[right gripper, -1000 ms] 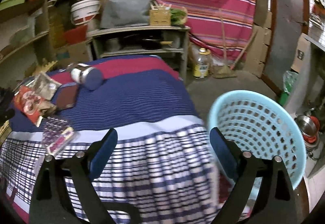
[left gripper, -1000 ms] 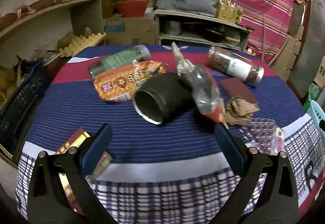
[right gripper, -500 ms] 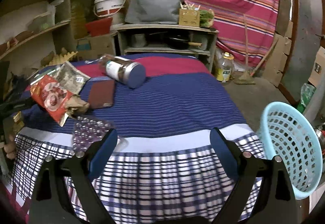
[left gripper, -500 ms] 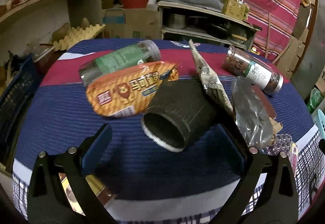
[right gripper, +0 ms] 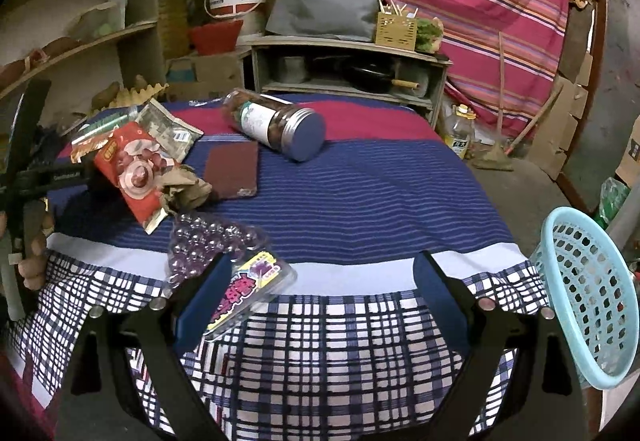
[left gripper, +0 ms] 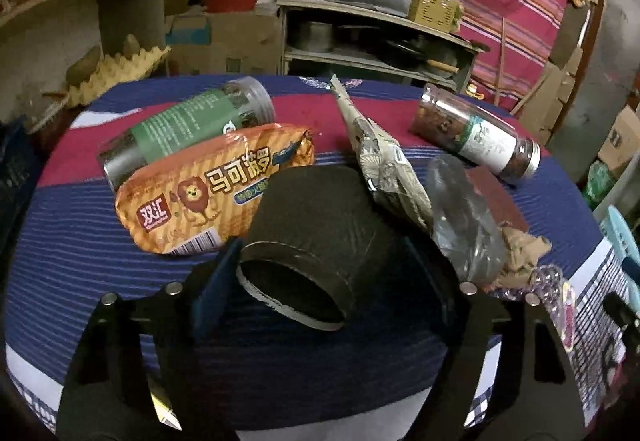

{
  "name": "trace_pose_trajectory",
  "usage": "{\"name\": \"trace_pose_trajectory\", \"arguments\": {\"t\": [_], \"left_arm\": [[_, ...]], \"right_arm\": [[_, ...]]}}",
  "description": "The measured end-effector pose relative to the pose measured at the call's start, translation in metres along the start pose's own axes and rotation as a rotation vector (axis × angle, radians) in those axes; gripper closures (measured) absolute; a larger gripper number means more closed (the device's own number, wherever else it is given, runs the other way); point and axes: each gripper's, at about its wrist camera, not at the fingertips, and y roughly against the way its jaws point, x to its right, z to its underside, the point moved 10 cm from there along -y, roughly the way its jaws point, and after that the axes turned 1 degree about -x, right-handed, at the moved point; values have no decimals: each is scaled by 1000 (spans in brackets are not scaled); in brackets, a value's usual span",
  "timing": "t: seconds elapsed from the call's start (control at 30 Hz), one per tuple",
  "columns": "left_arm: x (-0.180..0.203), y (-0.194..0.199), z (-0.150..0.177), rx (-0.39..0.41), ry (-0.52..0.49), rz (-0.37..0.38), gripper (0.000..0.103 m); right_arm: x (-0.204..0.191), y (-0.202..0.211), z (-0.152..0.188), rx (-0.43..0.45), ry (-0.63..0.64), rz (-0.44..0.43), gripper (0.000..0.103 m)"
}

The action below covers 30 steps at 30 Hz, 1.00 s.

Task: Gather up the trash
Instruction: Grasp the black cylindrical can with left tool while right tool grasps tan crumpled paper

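Observation:
A black paper cup point(left gripper: 308, 237) lies on its side on the striped tablecloth, mouth towards me. My left gripper point(left gripper: 320, 277) straddles it with its jaws closing. The left pad point(left gripper: 216, 281) is at the cup's rim, and a gap still shows on the right side. Around the cup lie an orange snack packet point(left gripper: 212, 193), a patterned packet point(left gripper: 384, 161) and crumpled clear plastic point(left gripper: 464, 217). My right gripper point(right gripper: 320, 297) hangs open over the table's front edge, nothing between its fingers. A clear purple tray point(right gripper: 228, 265) sits by its left finger. A light blue basket point(right gripper: 588, 297) stands right of the table.
A green-labelled jar point(left gripper: 188, 129) and a white-labelled jar point(left gripper: 476, 137) lie at the back. A brown wallet point(right gripper: 234, 169), crumpled paper point(right gripper: 188, 193) and a red packet point(right gripper: 136, 169) lie mid-table. A person's hand point(right gripper: 32, 261) shows at the left edge. Shelves stand behind the table.
The left gripper came forward over the black cup and its jaws narrowed around it. The right gripper swung left from the basket towards the table, ending beside the purple tray.

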Motion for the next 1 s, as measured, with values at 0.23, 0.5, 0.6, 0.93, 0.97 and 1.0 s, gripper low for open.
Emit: {"name": "trace_pose_trajectory", "arguments": {"t": [0.23, 0.5, 0.6, 0.93, 0.97, 1.0], "left_arm": [[-1, 27, 2, 44, -58, -62, 33], [-39, 77, 11, 111, -2, -112, 34], [-51, 89, 17, 123, 16, -125, 34], [-67, 95, 27, 121, 64, -113, 34], [-66, 95, 28, 121, 60, -115, 34], [-65, 94, 28, 120, 58, -115, 34]], "right_arm": [[-20, -4, -5, -1, 9, -25, 13], [-62, -17, -25, 14, 43, -81, 13], [-78, -25, -31, 11, 63, -93, 13], [-113, -56, -43, -41, 84, -100, 14], [-115, -60, -42, -50, 89, -100, 14], [-118, -64, -42, -59, 94, -104, 17]]}}
